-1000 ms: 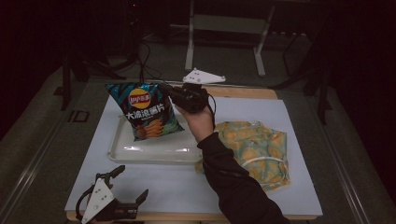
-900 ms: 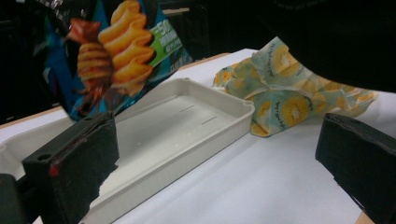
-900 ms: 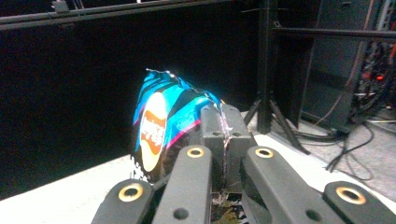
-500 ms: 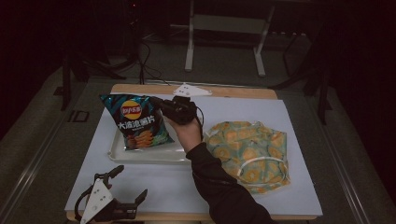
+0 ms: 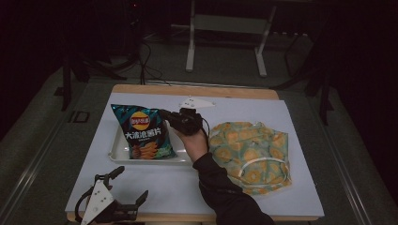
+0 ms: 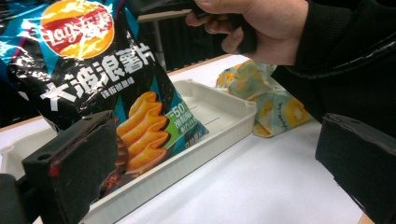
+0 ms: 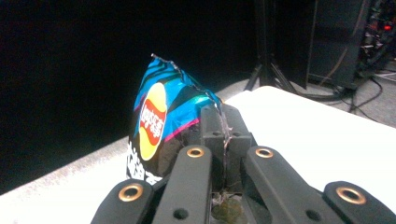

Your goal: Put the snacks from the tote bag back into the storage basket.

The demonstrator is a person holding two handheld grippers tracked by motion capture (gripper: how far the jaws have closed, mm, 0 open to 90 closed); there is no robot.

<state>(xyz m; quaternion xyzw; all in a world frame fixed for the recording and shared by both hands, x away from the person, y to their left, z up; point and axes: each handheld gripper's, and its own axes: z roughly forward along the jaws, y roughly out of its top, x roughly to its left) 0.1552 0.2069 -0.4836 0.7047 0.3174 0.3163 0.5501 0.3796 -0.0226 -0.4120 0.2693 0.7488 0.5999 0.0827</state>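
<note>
A black and teal bag of crisps (image 5: pixel 143 133) stands tilted, its lower edge inside a white tray (image 5: pixel 117 152). My right gripper (image 5: pixel 163 114) is shut on the bag's top seam at its right corner; the right gripper view has the crimped edge pinched between the jaws (image 7: pixel 224 126), with the bag (image 7: pixel 159 116) hanging beyond them. Near the table's front left corner, my left gripper (image 5: pixel 130 183) lies open with nothing between its jaws. The left gripper view looks across at the bag (image 6: pixel 93 84), the tray (image 6: pixel 219 107) and the hand on the right gripper.
A crumpled cloth bag with a yellow fruit pattern (image 5: pixel 248 154) lies right of the tray on the white mat (image 5: pixel 281 117). Bare mat stretches in front of the tray. The floor beyond the table's far edge holds dark stands and cables.
My right gripper has come down and slightly left with the bag of crisps, whose bottom now sits in the tray. The left gripper has not moved.
</note>
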